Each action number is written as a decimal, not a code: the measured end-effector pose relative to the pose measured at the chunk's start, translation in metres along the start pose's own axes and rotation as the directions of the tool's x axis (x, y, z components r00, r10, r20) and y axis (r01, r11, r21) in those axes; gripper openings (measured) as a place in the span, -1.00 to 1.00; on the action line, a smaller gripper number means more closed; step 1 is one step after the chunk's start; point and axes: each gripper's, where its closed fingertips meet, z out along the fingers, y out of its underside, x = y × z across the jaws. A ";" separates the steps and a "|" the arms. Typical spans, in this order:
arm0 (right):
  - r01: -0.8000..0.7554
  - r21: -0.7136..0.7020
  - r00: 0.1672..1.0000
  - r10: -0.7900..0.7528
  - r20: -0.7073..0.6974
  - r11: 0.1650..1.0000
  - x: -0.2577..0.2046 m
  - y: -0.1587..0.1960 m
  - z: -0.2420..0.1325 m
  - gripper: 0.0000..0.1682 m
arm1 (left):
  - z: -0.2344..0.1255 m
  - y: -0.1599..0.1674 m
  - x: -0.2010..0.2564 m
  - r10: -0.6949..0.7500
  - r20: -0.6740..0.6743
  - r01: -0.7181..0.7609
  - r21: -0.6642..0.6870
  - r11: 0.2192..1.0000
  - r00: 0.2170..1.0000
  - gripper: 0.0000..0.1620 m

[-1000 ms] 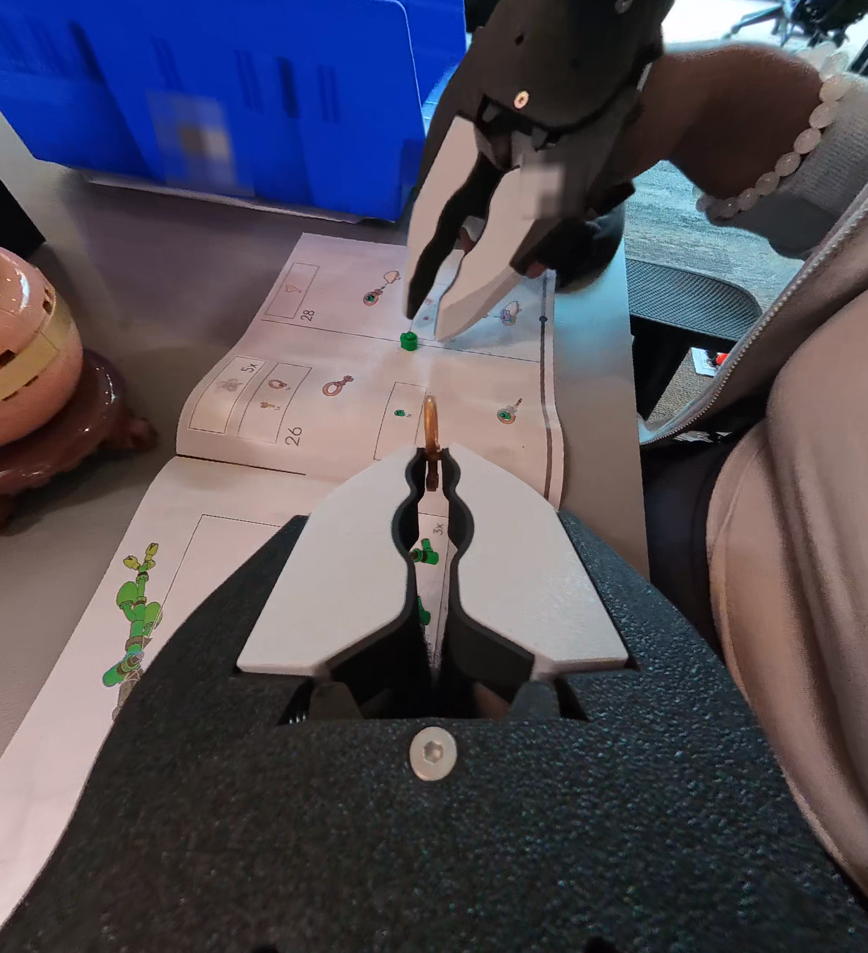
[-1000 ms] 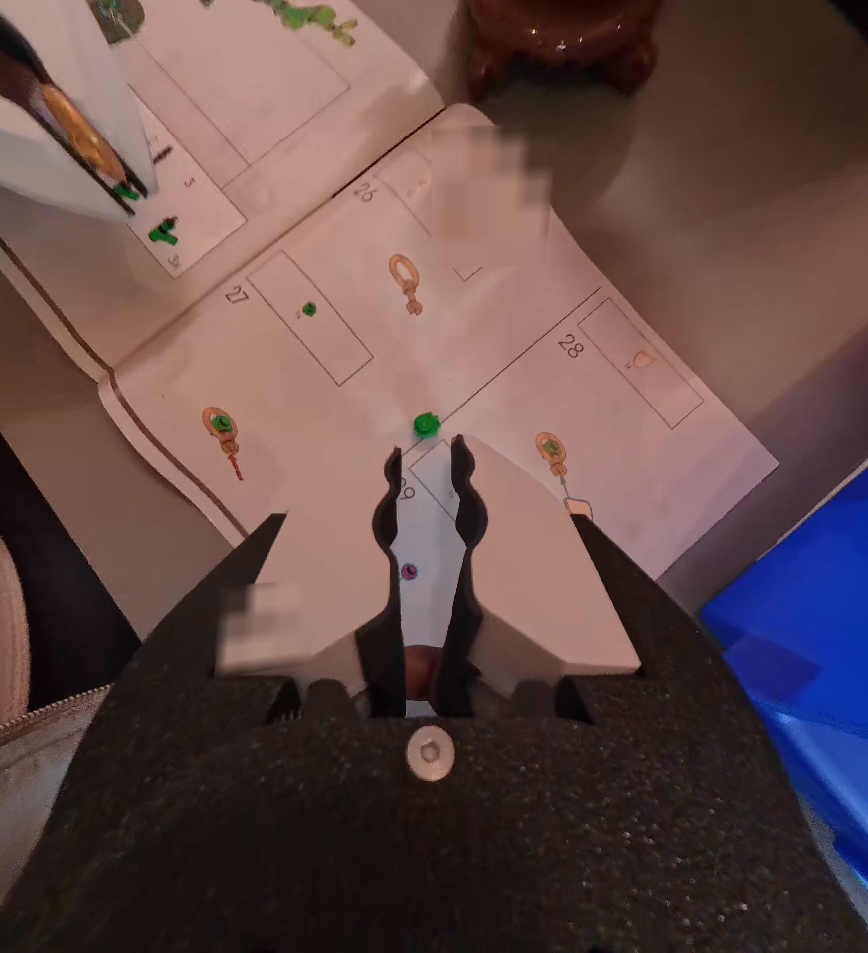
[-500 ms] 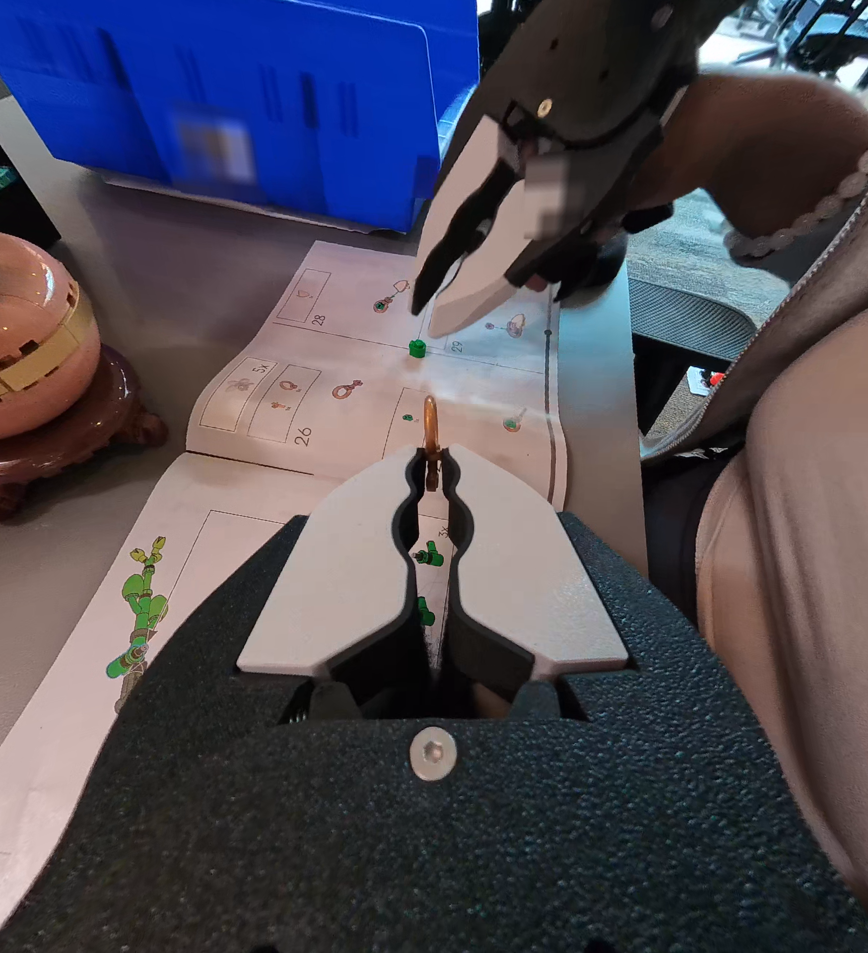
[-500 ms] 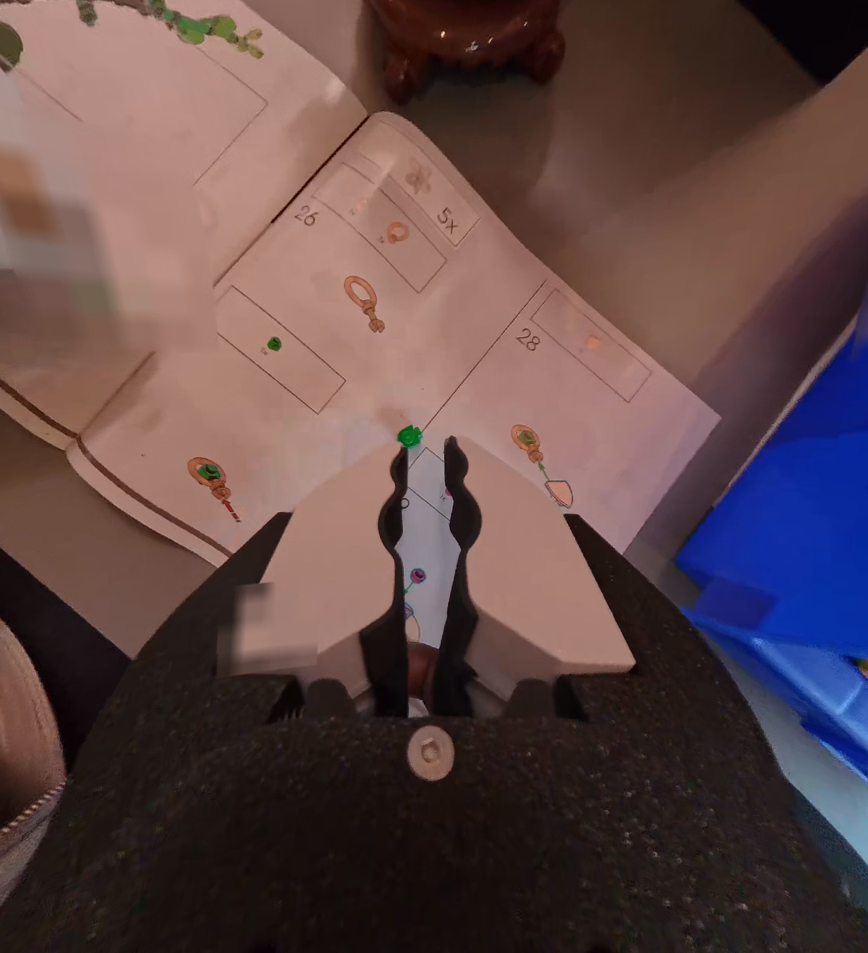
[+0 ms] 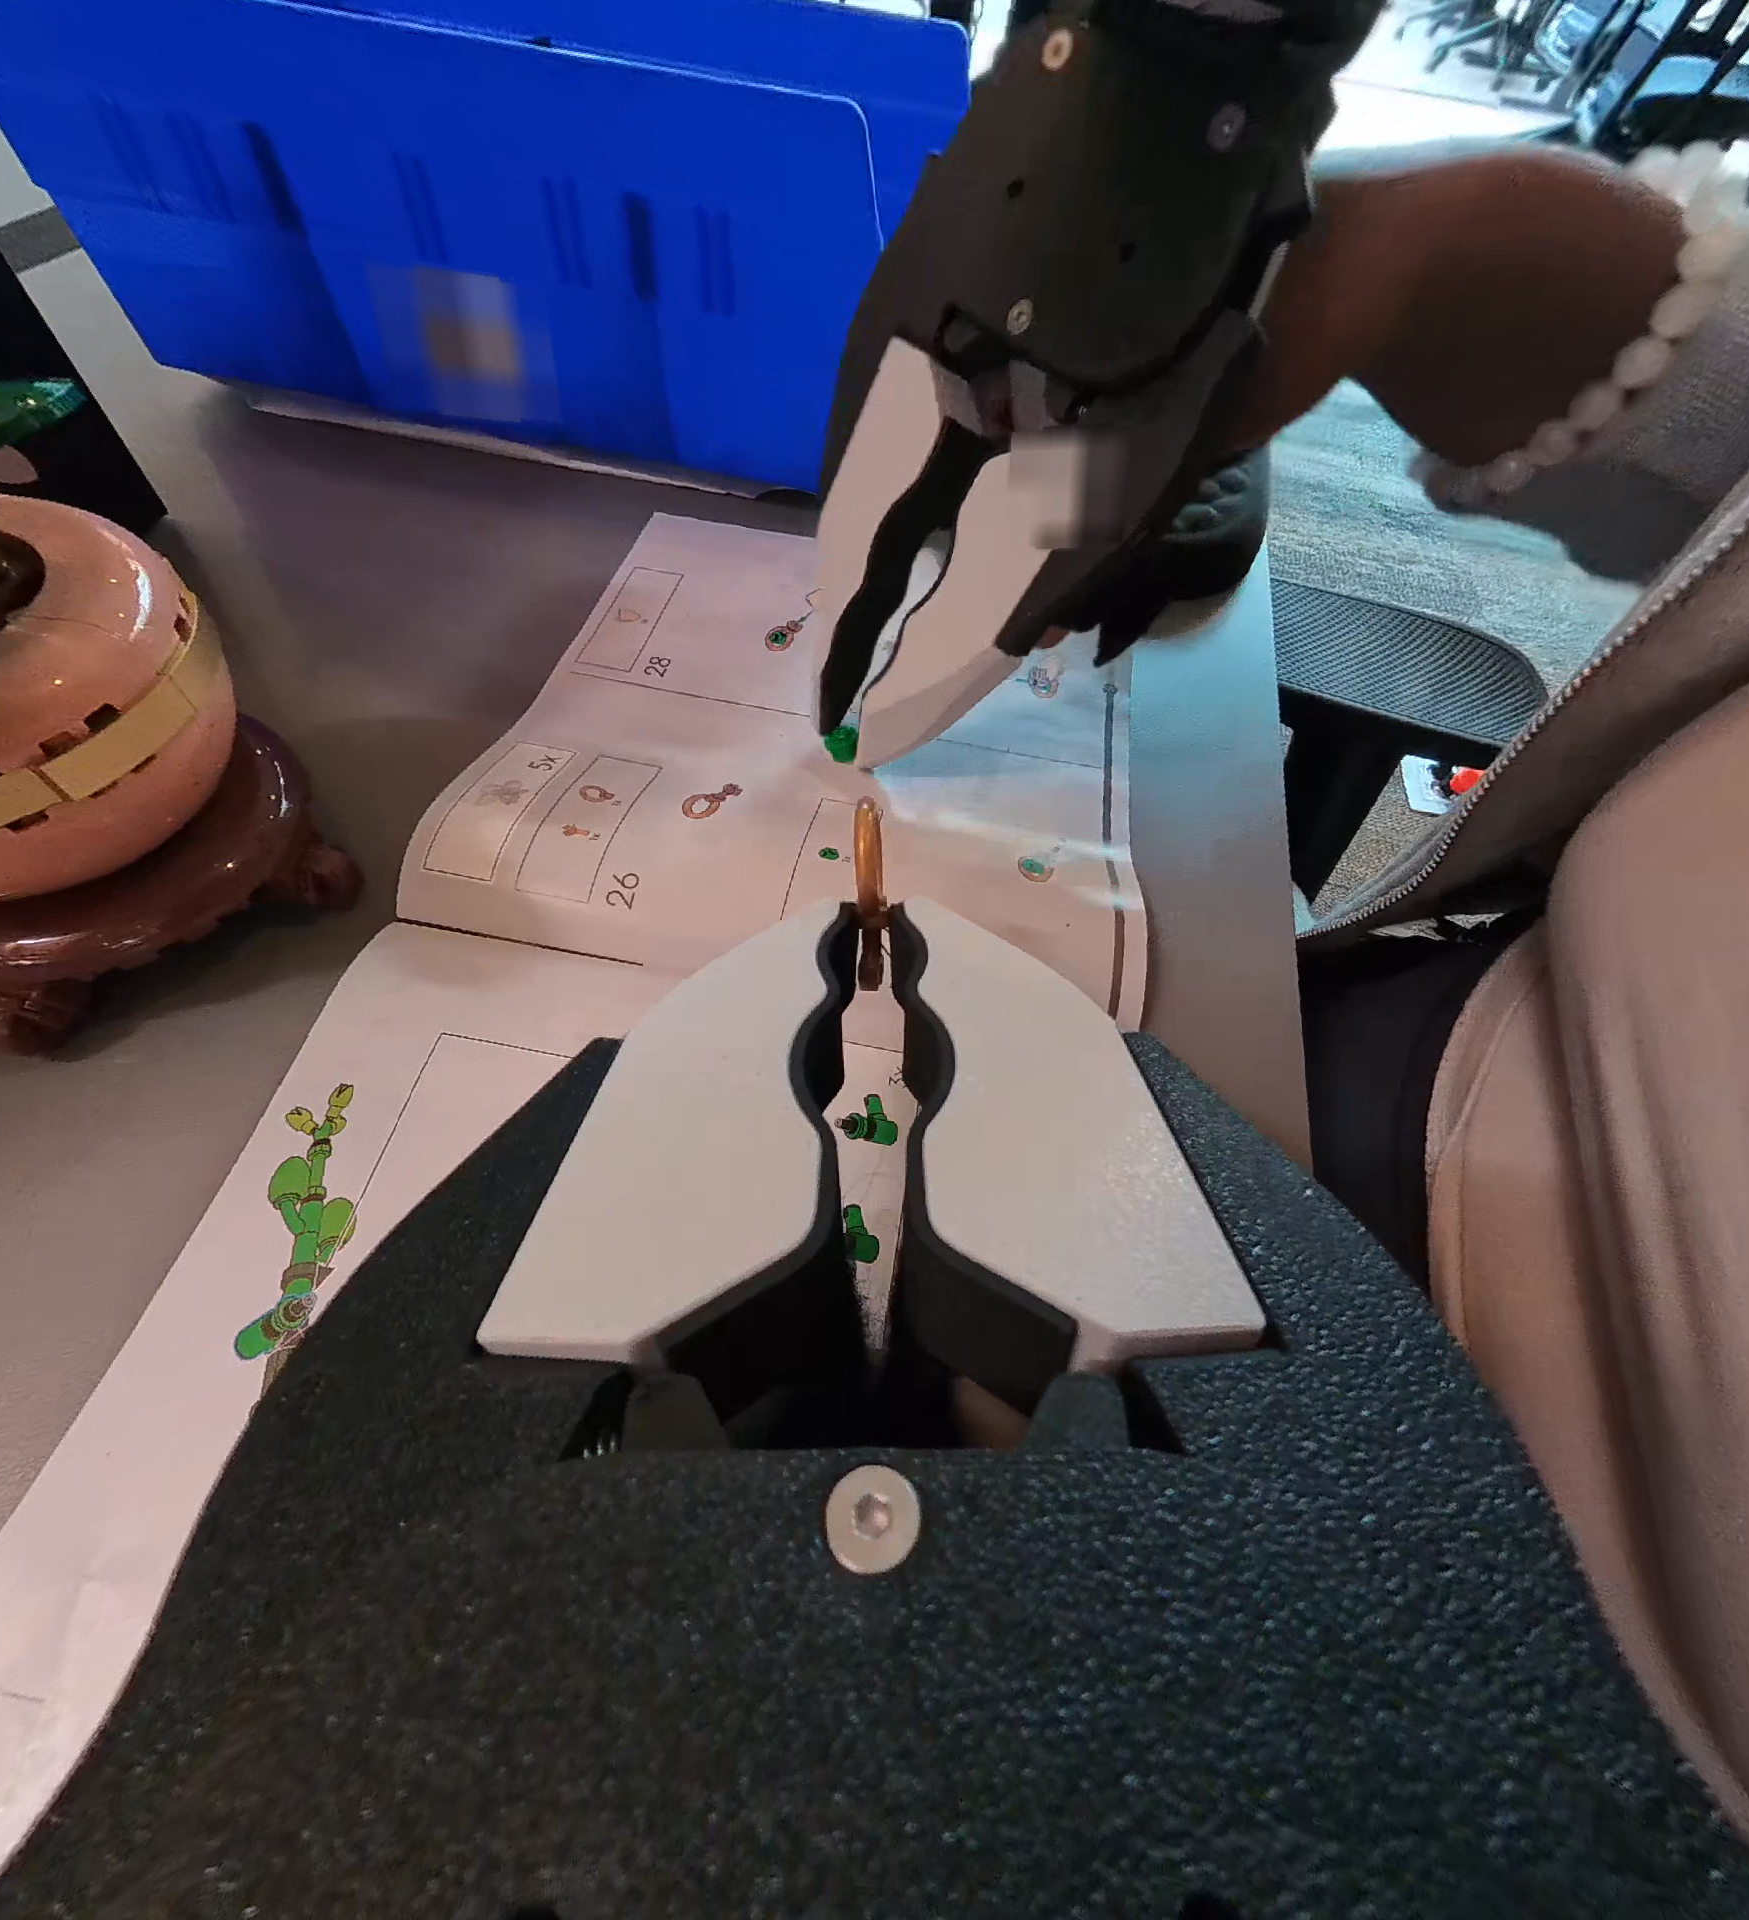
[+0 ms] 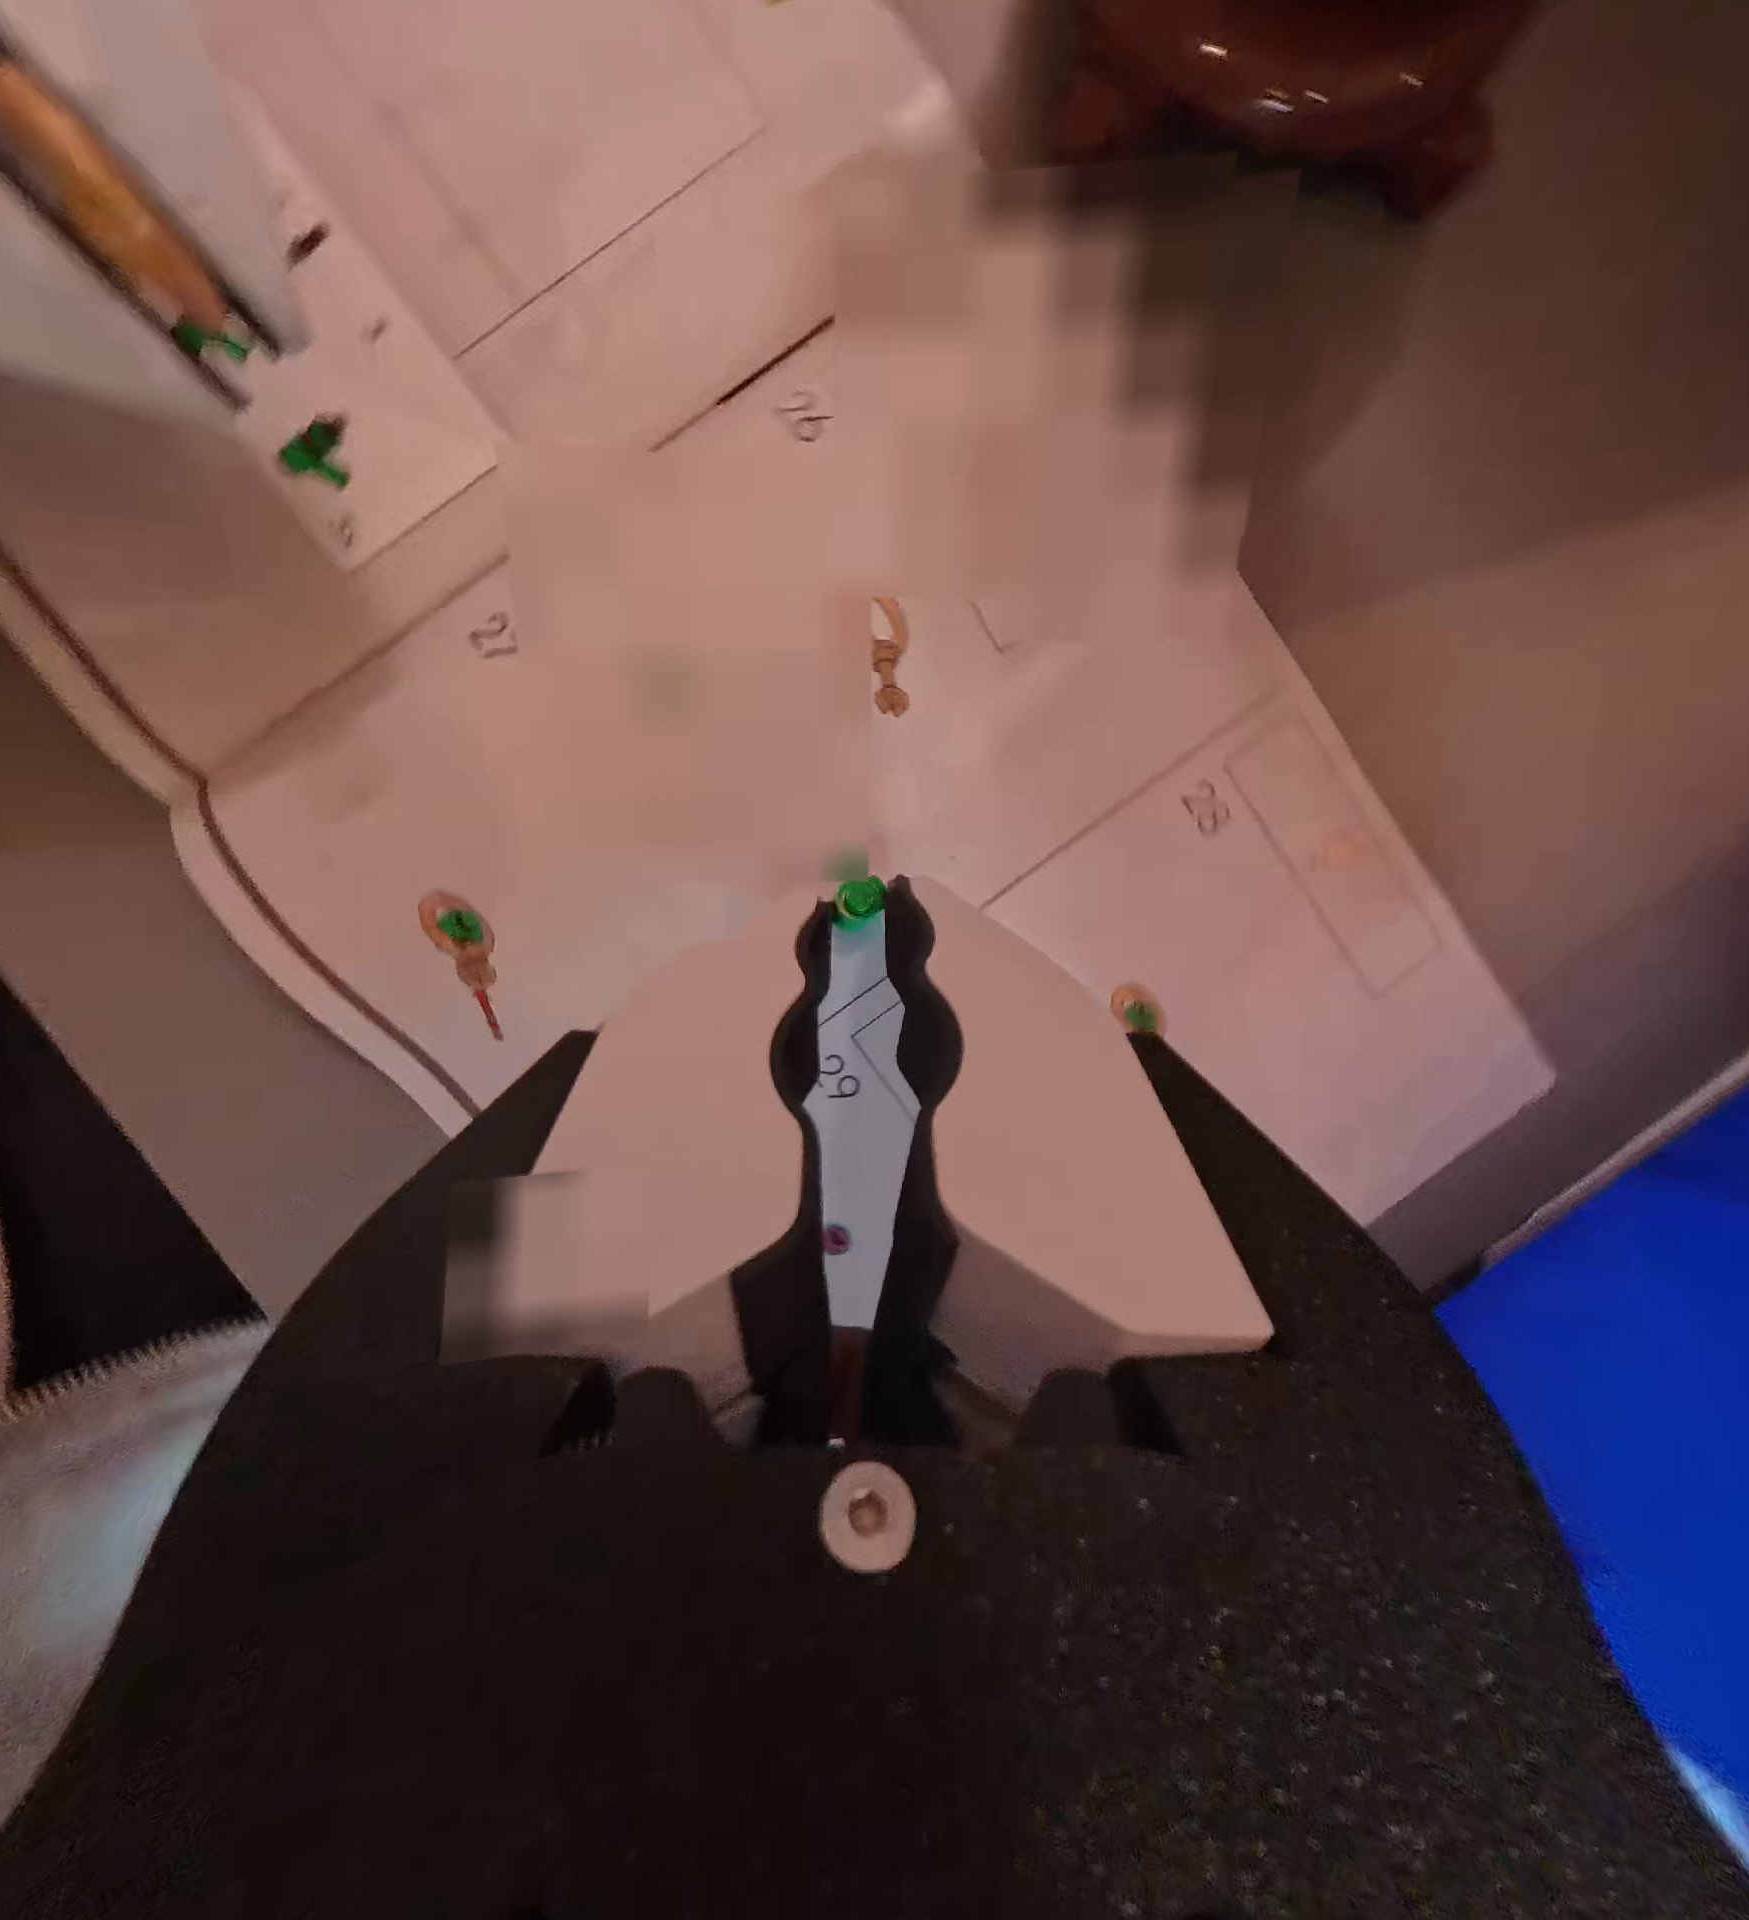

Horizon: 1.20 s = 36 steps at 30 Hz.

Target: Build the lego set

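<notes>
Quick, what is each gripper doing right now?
Left gripper: shut on the gold ring piece.
Right gripper: open, fingers around the small green piece on the booklet.

You have a small round green stud (image 6: 859, 898) sitting on the open instruction booklet (image 5: 641, 831), near the middle of its far page; it is bright green, lies between the tips of your right gripper (image 6: 868, 896), and whether they grip it cannot be told. You have a slim tan-gold ring piece (image 5: 868, 847) standing upright, its brown stem pinched at the tips of your left gripper (image 5: 871, 914), the loop projecting beyond them. The two parts are near each other but apart, the stud just beyond the ring. The booklet lies flat and open on the grey table, its printed pages facing up.
</notes>
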 end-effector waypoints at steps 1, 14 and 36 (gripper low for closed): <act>0.093 -0.029 0.995 -0.091 0.044 0.995 -0.002 0.001 -0.001 -0.88 | 0.000 0.000 0.000 0.000 0.000 0.000 0.002 1.000 1.000 -0.93; 0.887 -0.073 0.446 -0.801 0.400 0.457 -0.008 0.008 -0.004 -0.88 | -0.001 -0.001 0.001 -0.011 -0.016 0.011 0.008 1.000 1.000 -0.93; 0.309 -0.011 0.943 -0.305 0.131 0.951 -0.002 0.002 -0.020 -0.79 | -0.006 -0.005 0.005 -0.047 -0.080 0.051 0.049 0.997 0.996 -0.93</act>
